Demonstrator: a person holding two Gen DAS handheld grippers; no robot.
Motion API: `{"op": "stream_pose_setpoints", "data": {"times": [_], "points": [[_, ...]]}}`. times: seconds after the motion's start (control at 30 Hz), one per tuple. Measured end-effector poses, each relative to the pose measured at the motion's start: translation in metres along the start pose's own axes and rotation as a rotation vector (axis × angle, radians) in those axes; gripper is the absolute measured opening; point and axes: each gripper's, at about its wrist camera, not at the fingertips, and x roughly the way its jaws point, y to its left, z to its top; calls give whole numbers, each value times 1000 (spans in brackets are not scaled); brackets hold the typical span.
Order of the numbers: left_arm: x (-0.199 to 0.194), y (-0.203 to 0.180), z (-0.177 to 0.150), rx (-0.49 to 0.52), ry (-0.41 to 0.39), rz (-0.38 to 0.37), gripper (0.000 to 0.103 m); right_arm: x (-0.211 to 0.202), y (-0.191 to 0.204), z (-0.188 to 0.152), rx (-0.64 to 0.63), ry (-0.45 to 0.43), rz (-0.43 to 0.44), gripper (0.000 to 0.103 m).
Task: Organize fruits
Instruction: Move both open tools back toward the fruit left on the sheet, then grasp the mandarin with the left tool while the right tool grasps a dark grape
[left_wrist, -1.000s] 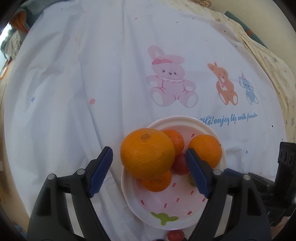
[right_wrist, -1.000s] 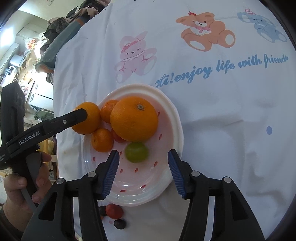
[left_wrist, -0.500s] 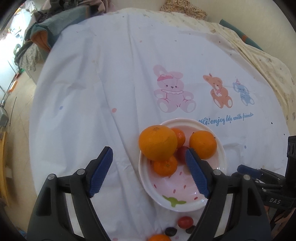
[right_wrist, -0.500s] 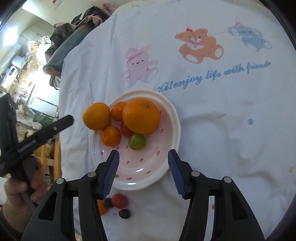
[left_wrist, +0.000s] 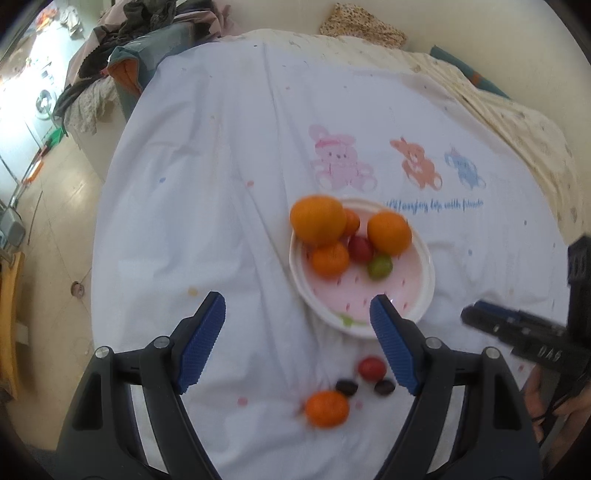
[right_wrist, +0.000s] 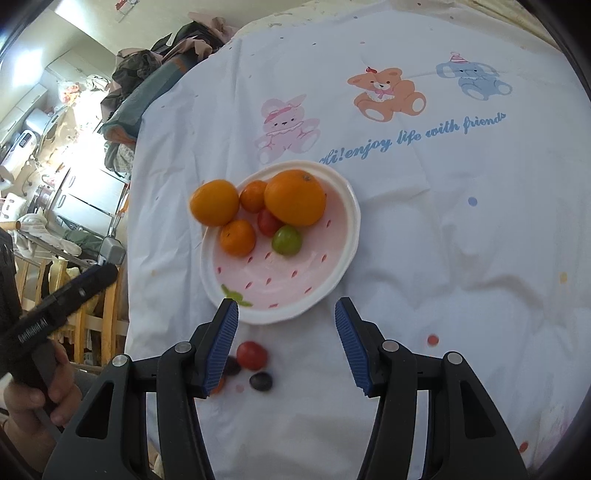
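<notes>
Both the left gripper (left_wrist: 297, 319) and right gripper (right_wrist: 286, 325) gape wide, holding nothing. Oranges, tomato and green fruit sit in the bowl (right_wrist: 332, 280); a red tomato (right_wrist: 252, 355) lies just outside its near rim.

On my white cloth (right_wrist: 461, 240), blue script under the printed animals reads "Hi!enjoy life with friends"; my left view shows it too blurred to read. My left gripper (right_wrist: 55, 314) carries white lettering on its side, too smeared to make out. My right gripper (left_wrist: 546, 350) carries pale characters I cannot read.
</notes>
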Motion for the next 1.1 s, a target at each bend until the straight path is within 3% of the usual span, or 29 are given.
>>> {"op": "stream_pose_setpoints", "data": {"times": [0.33,0.47,0.77,0.9,1.0,1.1], "points": [[8,-11,-50,42,40,-4,78,-12,0,-33,66,-20,-5,64],[19,-19,-59,77,68,-1,78,-8,2,-38,48,-23,-55,64],[56,-34,-82,150,214,-27,78,-6,-6,-36,79,-37,-91,64],[68,-40,-94,179,258,-1,77,-7,-5,-37,77,-41,-94,64],[70,-42,-98,201,262,23,69,-7,-4,-38,69,-37,-100,64],[71,-43,-101,206,272,17,56,-6,-4,-38,66,-34,-103,64]]}}
